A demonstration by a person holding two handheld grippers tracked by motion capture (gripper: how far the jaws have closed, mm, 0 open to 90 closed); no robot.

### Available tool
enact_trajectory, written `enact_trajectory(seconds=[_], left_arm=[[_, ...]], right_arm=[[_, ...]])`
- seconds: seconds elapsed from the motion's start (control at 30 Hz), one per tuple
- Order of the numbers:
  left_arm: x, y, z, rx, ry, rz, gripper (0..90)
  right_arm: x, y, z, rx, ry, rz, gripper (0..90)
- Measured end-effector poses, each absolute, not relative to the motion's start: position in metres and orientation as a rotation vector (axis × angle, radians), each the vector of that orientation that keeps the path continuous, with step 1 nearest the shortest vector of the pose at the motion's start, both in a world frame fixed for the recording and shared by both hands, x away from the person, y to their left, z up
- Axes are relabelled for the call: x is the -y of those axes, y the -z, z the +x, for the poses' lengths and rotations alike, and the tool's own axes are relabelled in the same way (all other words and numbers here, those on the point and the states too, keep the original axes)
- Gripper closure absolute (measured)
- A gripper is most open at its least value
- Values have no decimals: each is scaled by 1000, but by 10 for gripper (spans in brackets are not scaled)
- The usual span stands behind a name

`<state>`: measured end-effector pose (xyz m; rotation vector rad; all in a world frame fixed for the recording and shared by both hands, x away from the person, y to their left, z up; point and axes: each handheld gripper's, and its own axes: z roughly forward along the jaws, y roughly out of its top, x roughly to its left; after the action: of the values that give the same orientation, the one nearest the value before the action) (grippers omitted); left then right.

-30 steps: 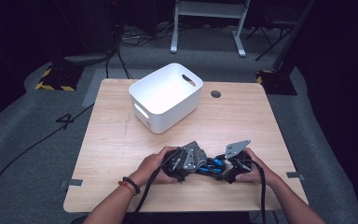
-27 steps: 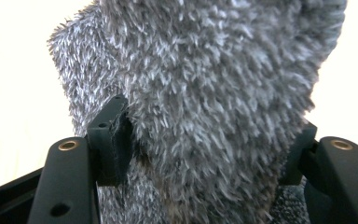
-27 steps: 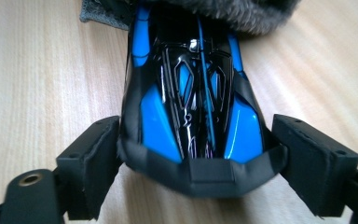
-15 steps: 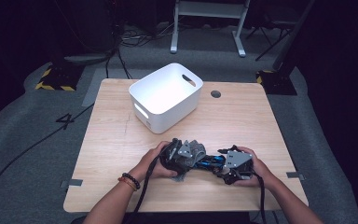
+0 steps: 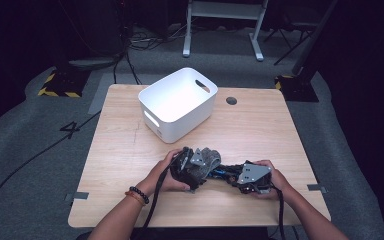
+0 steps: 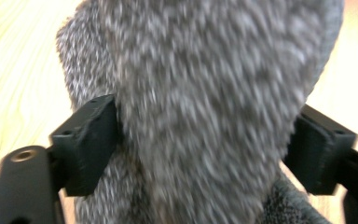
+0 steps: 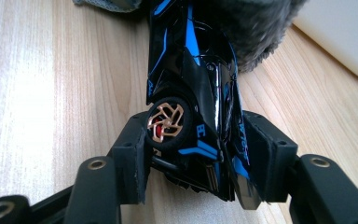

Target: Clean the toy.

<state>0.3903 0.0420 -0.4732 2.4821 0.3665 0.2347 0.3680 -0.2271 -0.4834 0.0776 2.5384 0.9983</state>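
Note:
A grey knitted sock (image 6: 205, 102) is clamped between the jaws of my left gripper (image 6: 205, 144) and hangs close to the camera. From above, the sock (image 5: 207, 159) sits by the left gripper (image 5: 192, 167) near the table's front middle. My right gripper (image 7: 193, 154) is shut on a black and blue toy car (image 7: 191, 84), whose gold-rimmed wheel (image 7: 166, 122) rests against one jaw. The car's front end goes into the sock's opening. In the high view the toy car (image 5: 222, 172) bridges the two grippers, with the right gripper (image 5: 240, 179) just right of it.
A white plastic bin (image 5: 177, 102) with handle slots stands on the wooden table (image 5: 260, 125) behind the grippers, and its corner (image 7: 340, 32) is close by. A small dark hole cover (image 5: 231, 100) lies to the bin's right. Tape marks sit at the table's front edges.
Both hands drew closer together and the car's nose slid further into the sock. The right gripper turned flatter and moved left.

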Motion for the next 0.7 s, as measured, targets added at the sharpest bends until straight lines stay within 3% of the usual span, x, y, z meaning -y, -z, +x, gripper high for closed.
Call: enact_trajectory(seconds=[0.27, 0.3, 0.33, 0.37, 0.43, 0.57, 0.7], left_arm=[[-59, 468, 383, -401, -276, 2476, 186], [-61, 469, 384, -394, -258, 2482, 258], [-62, 470, 383, -392, -272, 2480, 424], [-63, 470, 382, -394, -299, 2479, 518], [-68, 466, 379, -364, -323, 2456, 650], [-71, 462, 378, -346, -340, 2436, 729], [-61, 455, 372, -273, -348, 2412, 734]], right_arm=[[232, 480, 375, -2591, -1057, 160, 469], [233, 480, 375, -2598, -1062, 167, 470], [234, 480, 376, -2605, -1072, 185, 471], [235, 479, 377, -2613, -1075, 197, 470], [236, 478, 378, -2625, -1084, 214, 470], [238, 477, 382, -2656, -1120, 269, 471], [239, 477, 385, -2684, -1158, 314, 472]])
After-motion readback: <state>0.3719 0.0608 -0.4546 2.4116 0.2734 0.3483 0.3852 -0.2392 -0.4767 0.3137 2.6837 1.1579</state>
